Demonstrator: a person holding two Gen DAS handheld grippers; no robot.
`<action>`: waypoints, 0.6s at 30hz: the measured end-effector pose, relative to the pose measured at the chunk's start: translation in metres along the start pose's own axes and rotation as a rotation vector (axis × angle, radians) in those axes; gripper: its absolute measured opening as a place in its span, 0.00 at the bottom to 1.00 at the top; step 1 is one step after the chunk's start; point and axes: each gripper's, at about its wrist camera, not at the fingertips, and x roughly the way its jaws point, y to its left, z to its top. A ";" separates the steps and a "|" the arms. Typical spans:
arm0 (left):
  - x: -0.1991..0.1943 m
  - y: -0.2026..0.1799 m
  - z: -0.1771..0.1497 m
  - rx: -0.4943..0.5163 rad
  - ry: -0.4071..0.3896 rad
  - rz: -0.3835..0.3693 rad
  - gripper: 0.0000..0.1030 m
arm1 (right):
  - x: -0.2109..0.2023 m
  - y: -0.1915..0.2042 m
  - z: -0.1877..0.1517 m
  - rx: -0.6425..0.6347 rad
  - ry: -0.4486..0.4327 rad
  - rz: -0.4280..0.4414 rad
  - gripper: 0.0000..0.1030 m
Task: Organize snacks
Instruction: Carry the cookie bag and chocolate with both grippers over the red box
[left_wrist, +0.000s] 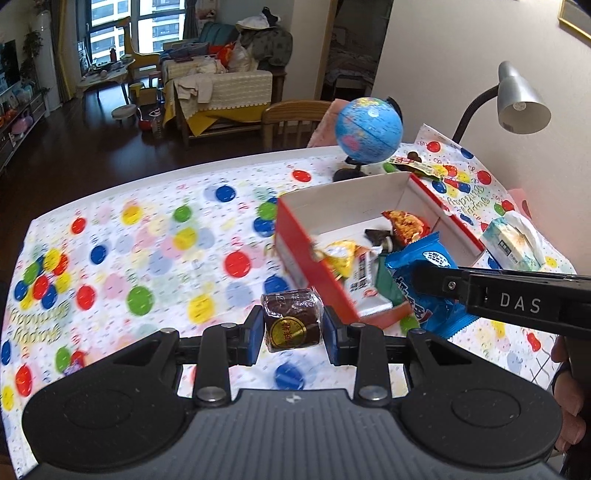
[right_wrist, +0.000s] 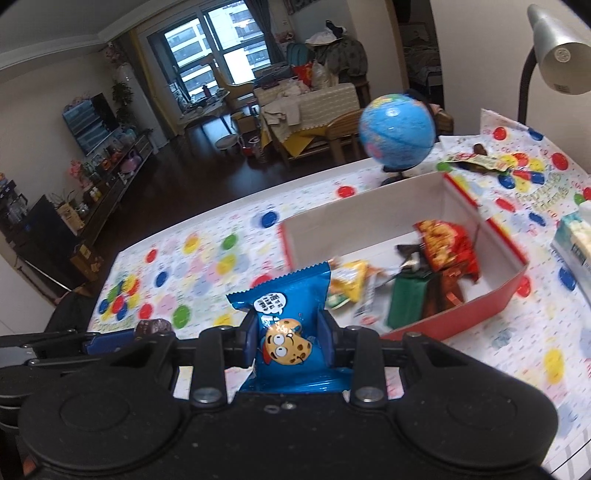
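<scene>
Left gripper (left_wrist: 293, 332): its blue pads are closed on a small brown cake (left_wrist: 292, 320), one pad flat against each side of the clear wrapper; a gold round label faces the camera.
Brown cake: held above the cloth, with nothing under it but the cloth; the box corner lies just ahead and to the right of the jaws.
Right gripper (right_wrist: 286, 341): its pads pinch a blue cookie packet (right_wrist: 282, 325) at the middle; the packet stands upright, its crimped top edge well past the pad tips and its lower end reaching back toward the gripper body.
Blue cookie packet: shows a cartoon cookie face between the pads; in the left wrist view it hangs at the near right corner of the box, under the other gripper's black arm.
Box (left_wrist: 317, 273): red outside, white inside, open on top; ahead and right of the left jaws, ahead and right of the right jaws as well.
Inside the box: a yellow packet (right_wrist: 349, 282), a red packet (right_wrist: 445, 245), a green packet (right_wrist: 408, 301) and a few dark wrapped pieces, heaped at the near end; the far end is bare white card.
Tablecloth (left_wrist: 147, 258): white with coloured dots, spread below both jaws.
Globe (left_wrist: 369, 129): beyond the box's far end, on a dark stand.
Loose wrappers (left_wrist: 417, 164): on the cloth past the box, right of the globe.
Tissue pack (left_wrist: 513, 240): right of the box, just beside its long wall.
Lamp (left_wrist: 521, 99): grey shade far right, above the cloth.
</scene>
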 end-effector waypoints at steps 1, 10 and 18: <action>0.005 -0.006 0.004 0.002 0.002 0.000 0.32 | 0.002 -0.007 0.003 0.001 0.000 -0.002 0.30; 0.049 -0.053 0.032 0.029 0.030 0.000 0.32 | 0.017 -0.073 0.028 0.013 0.009 -0.049 0.30; 0.094 -0.084 0.046 0.067 0.081 0.021 0.32 | 0.042 -0.113 0.044 -0.054 0.031 -0.125 0.30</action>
